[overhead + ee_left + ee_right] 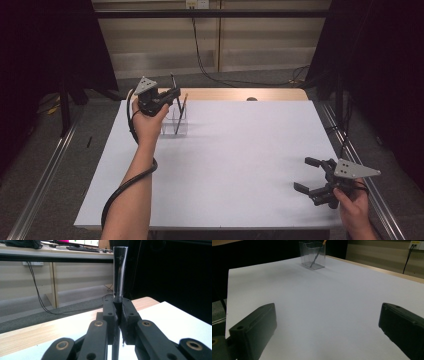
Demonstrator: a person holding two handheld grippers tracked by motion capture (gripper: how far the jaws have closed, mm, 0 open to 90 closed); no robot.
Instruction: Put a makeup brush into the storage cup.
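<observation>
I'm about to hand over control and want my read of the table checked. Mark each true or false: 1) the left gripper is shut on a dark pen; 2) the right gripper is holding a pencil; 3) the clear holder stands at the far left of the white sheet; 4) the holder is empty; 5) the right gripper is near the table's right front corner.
1) True: the left gripper is shut on the dark pen.
2) False: the right gripper is open, with nothing between its jaws.
3) True: the clear holder stands there on the white sheet.
4) False: a pencil leans inside it.
5) True.
</observation>
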